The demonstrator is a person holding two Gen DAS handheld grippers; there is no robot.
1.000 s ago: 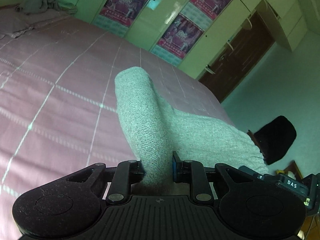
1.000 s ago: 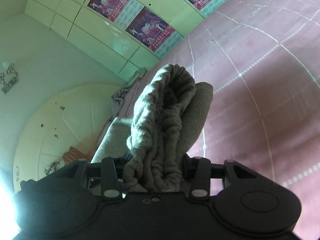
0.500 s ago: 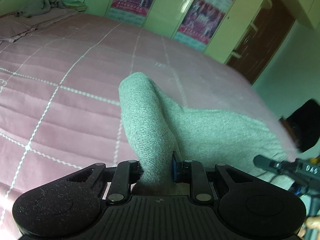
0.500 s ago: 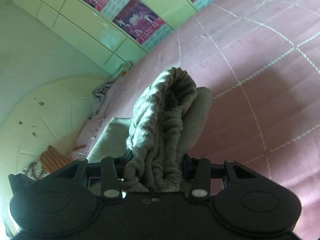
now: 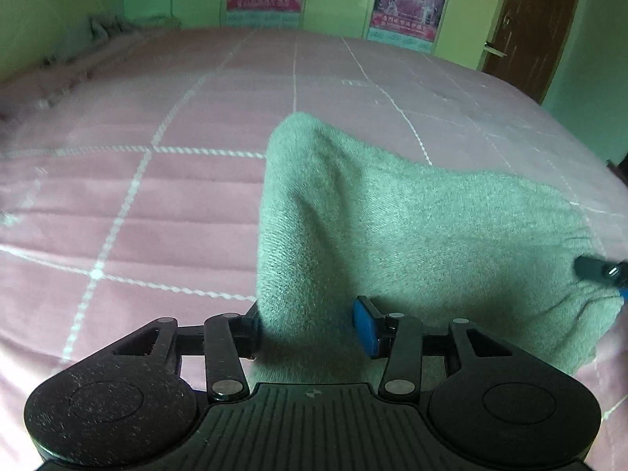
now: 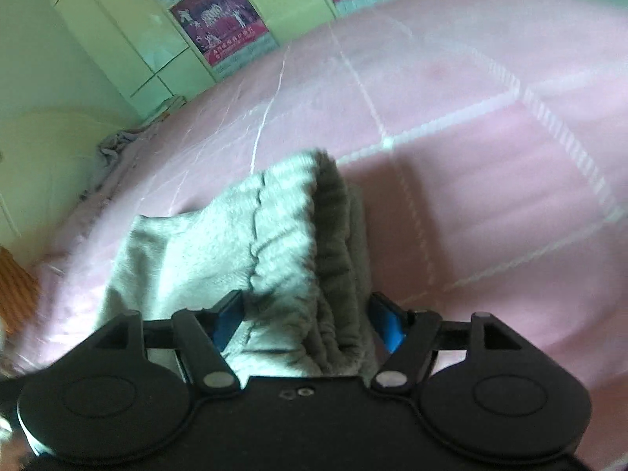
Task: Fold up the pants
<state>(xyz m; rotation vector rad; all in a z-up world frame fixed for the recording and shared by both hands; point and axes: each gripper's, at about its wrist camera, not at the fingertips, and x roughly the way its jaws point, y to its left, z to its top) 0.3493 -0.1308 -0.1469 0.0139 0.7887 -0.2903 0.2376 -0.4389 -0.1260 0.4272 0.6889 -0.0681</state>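
Note:
Grey knit pants point(image 5: 412, 227) lie over a pink quilted bed point(image 5: 157, 196). My left gripper point(image 5: 310, 325) is shut on a bunched fold of the pants, which rises between the fingers. My right gripper point(image 6: 306, 322) is shut on the ribbed elastic waistband of the pants point(image 6: 274, 243). The tip of the right gripper point(image 5: 600, 271) shows at the right edge of the left wrist view, at the far end of the cloth. The cloth spans between both grippers, low over the bed.
The bed point(image 6: 471, 157) has white grid stitching. Crumpled bedding point(image 5: 106, 27) lies at the far left. Pale green wardrobes with posters point(image 5: 408, 0) stand behind, and a dark wooden door point(image 5: 530, 19) is at the far right.
Both grippers have swung and lowered toward the bed with the pants still held. The views now face the wardrobes more squarely, and the cloth lies flatter.

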